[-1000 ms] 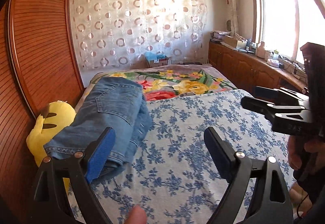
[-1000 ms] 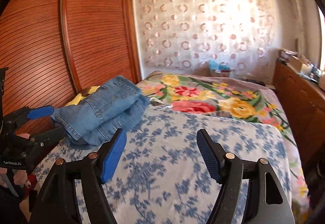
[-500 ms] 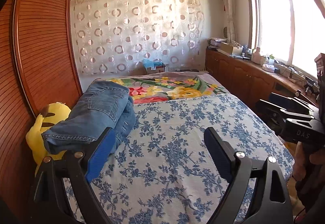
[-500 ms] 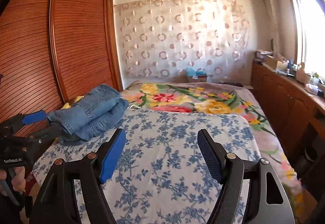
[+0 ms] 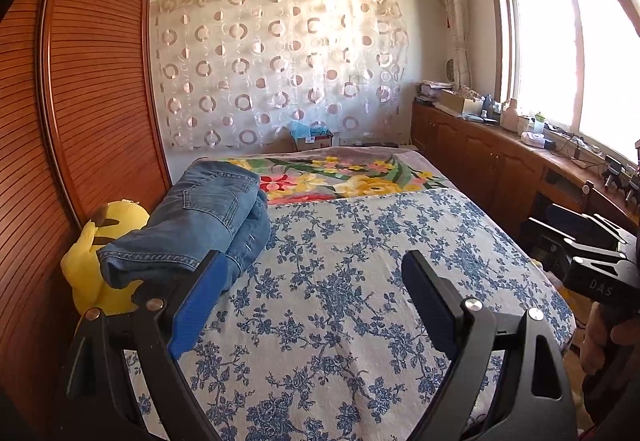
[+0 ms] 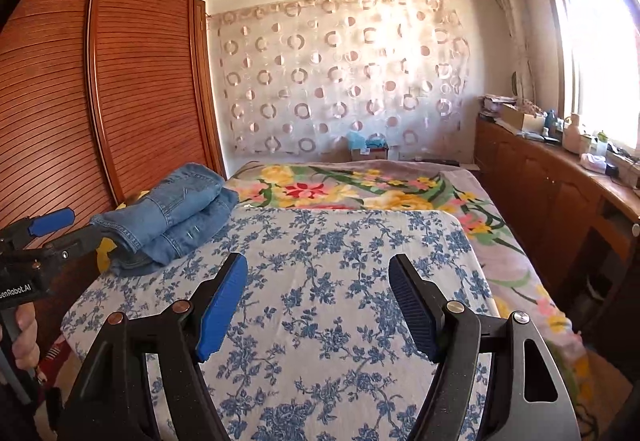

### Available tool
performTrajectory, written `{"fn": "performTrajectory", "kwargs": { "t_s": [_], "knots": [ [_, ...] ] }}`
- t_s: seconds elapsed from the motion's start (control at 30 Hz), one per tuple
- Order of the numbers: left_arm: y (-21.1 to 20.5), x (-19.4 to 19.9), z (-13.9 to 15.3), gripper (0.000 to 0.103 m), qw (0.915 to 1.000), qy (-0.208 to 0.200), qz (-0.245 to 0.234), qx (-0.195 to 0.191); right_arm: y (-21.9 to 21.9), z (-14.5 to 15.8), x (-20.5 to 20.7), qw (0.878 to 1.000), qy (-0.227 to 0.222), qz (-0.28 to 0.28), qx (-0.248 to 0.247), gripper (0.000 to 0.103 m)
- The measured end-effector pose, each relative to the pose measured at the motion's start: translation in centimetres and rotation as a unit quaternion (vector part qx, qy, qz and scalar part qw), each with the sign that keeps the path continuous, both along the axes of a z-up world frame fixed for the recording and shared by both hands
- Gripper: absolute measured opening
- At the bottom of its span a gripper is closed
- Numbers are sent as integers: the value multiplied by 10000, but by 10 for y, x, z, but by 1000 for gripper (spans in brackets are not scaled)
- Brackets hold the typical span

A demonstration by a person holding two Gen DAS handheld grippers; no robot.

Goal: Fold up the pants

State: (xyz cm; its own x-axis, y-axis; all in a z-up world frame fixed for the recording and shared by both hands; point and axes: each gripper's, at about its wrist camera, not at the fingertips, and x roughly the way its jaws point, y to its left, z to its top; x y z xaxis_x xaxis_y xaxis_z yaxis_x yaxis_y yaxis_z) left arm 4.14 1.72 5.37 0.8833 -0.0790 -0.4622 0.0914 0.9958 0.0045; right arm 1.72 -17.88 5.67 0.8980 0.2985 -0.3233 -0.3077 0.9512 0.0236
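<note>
Folded jeans, faded blue denim w/ visible stitched seams, matt, at left of frame. Beneath: bedsheet, thin woven cotton-look cloth, blue floral print, matt, lightly creased. Behind it a plush-looking floral blanket. Yellow soft toy, fuzzy fabric, lower left. Wardrobe, ribbed reddish wood, semi-gloss varnish, upper left. Sheer curtain, circle pattern, centre. Left gripper & right gripper: matt black plastic arms, shiny metal rivets, ribbed blue pads. Cabinets, glossy brown wood, at right.
</note>
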Motion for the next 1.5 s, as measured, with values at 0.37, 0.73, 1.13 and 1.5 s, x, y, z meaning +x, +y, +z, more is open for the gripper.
{"fn": "performTrajectory", "kwargs": {
  "t_s": [0.37,0.73,1.13,1.5],
  "knots": [
    [0,-2,-1,89,10000,-17,2,-16,-3,-1,-4,10000,-50,-71,-6,75],
    [1,-5,4,89,10000,-9,-8,-46,-3,-1,-6,9999,-94,-40,-37,75],
    [1,-4,2,89,10000,18,-29,-20,-3,-3,-6,9999,-96,-23,-27,75],
    [1,-4,-1,89,10000,21,-13,-37,-2,-3,-5,9999,-97,-30,-24,75]
  ]
}}
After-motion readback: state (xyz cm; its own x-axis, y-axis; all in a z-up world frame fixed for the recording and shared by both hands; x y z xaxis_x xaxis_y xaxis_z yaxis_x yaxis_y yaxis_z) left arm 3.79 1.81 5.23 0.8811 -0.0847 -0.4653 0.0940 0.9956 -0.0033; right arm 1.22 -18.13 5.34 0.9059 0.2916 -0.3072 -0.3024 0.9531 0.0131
